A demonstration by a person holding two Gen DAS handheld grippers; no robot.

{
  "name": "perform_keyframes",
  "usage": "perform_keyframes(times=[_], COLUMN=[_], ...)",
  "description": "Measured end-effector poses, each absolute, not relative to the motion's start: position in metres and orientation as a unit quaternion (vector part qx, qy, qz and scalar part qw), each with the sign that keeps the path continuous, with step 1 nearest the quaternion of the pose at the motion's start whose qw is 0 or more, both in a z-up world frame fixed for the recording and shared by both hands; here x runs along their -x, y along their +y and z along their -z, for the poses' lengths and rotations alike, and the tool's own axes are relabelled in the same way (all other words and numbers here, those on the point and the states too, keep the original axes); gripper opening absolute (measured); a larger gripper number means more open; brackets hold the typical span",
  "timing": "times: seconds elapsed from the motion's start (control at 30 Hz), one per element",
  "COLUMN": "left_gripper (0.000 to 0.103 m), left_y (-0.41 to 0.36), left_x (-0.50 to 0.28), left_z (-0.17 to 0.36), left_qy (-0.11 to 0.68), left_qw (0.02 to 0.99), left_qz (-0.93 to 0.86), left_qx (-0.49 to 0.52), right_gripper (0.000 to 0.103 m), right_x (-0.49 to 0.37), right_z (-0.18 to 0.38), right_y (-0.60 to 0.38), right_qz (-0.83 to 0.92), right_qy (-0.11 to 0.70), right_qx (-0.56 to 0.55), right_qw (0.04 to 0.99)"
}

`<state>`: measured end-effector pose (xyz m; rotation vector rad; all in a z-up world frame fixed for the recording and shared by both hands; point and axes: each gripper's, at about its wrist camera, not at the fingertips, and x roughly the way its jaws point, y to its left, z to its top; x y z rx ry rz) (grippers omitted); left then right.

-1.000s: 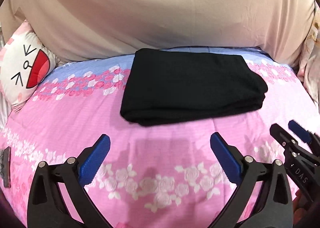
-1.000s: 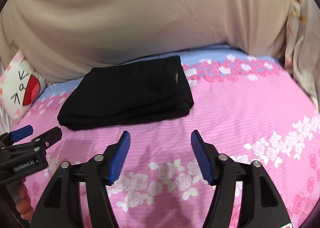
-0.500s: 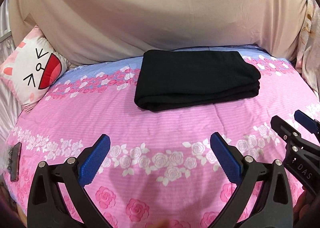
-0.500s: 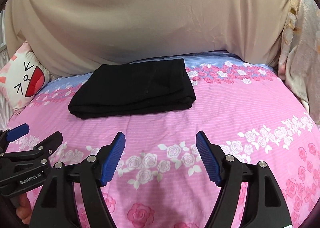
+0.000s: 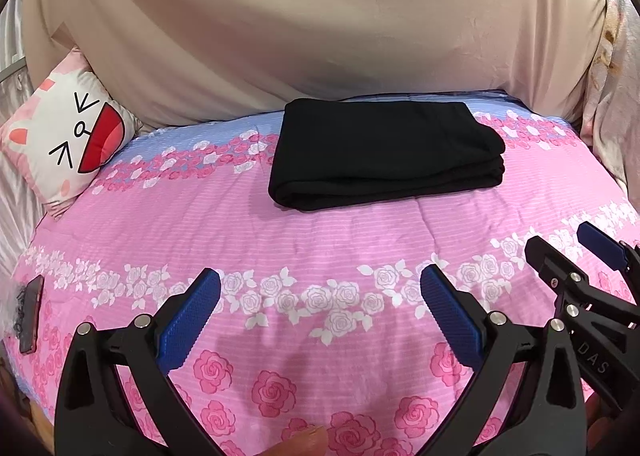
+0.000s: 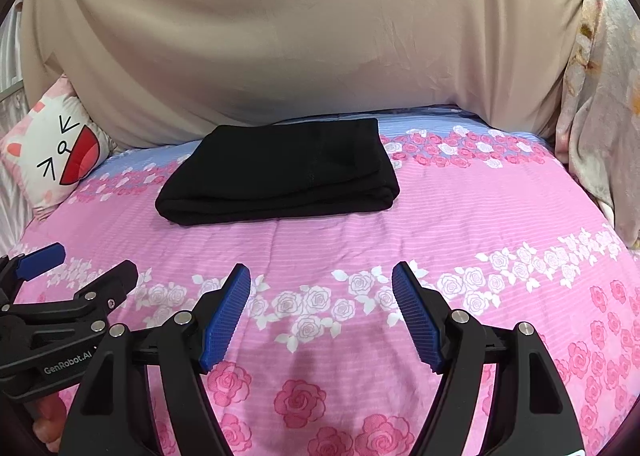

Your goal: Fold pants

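Black pants (image 5: 384, 151) lie folded into a flat rectangle on the bedspread's far side.

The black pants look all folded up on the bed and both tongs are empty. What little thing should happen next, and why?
Probably nothing more than drawing both tongs clear. The black pants already lie as a neat stacked rectangle on the pink bedspread, and the left tongs and right tongs stand open and apart from them, holding nothing.

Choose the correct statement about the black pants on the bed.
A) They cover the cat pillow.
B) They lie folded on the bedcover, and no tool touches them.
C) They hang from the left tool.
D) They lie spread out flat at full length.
B: the black pants lie as a layered bundle on the floral bedcover, with the left tool and right tool open and apart from them.
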<state>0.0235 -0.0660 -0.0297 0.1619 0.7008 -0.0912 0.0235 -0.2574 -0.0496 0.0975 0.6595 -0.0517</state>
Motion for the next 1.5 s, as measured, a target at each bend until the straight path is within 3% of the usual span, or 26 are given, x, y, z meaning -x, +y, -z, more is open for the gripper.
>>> perform_keyframes(times=[1.5], left_gripper=[0.097], left_y=[-0.062], left_x=[-0.015], left_z=[0.041], left_qy=[0.34], left_qw=[0.935], left_qz=[0.024], left_qx=[-0.099], right_gripper=[0.072], right_x=[-0.013], right_z=[0.057], right_y=[-0.257], right_qz=[0.033], right_qy=[0.339], right_qx=[-0.053], right_qw=[0.939])
